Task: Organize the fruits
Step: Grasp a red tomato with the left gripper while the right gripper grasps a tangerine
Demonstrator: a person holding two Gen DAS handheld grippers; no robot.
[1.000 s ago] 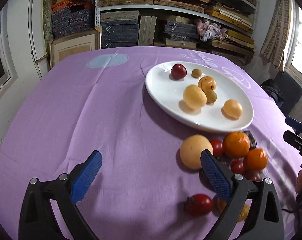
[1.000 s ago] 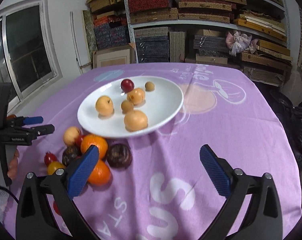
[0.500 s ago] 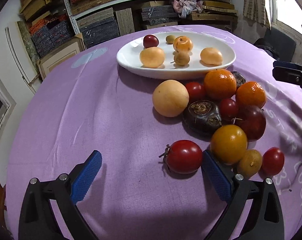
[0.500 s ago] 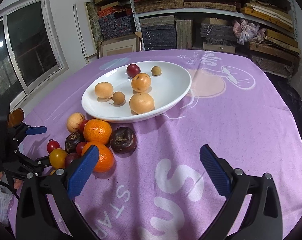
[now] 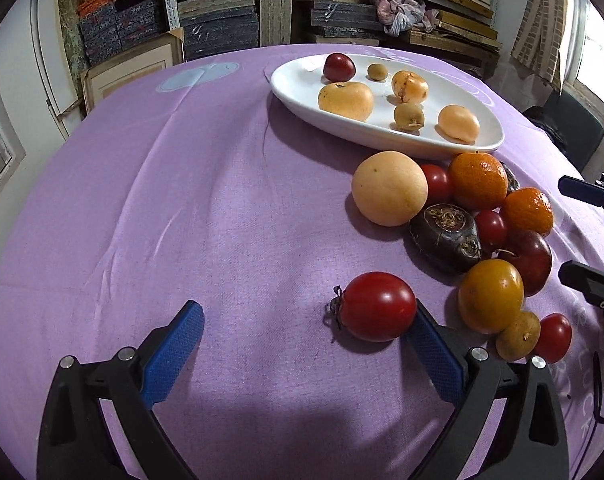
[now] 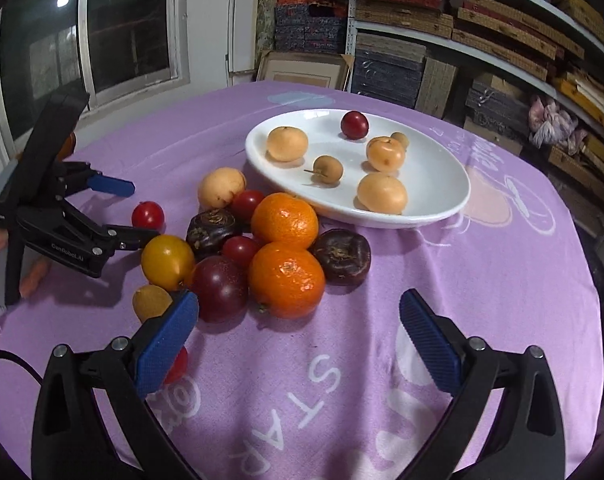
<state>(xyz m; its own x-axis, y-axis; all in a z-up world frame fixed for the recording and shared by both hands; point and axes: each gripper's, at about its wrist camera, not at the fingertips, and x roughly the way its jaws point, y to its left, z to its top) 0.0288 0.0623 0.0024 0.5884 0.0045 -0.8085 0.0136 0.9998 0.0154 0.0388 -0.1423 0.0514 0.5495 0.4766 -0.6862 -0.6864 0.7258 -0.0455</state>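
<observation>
A white oval plate [image 5: 294, 84] [image 6: 430, 168] holds several pale orange fruits, small brown ones and a dark red one. On the purple cloth beside it lies a heap: two oranges [image 6: 286, 278], dark chestnut-like fruits [image 5: 446, 232], a pale round fruit [image 5: 388, 188], a yellow tomato [image 5: 490, 296], a dark plum and small red tomatoes. My left gripper [image 5: 304, 316] [image 6: 140, 211] is open, low over the cloth, and a red tomato [image 5: 376, 306] [image 6: 147, 215] lies between its fingers, close to the right one. My right gripper [image 6: 298, 312] [image 5: 574, 232] is open, just short of the nearest orange.
The table's purple cloth [image 5: 182, 200] has white lettering [image 6: 314, 392] near the right gripper. Shelves of stacked boxes [image 5: 222, 20] stand behind the table, and a window [image 6: 102, 20] is at the left. A person's hand [image 6: 34, 276] holds the left gripper.
Both grippers have dropped lower and come closer to the heap. The red tomato now lies between the left gripper's fingers. Both have stayed open.
</observation>
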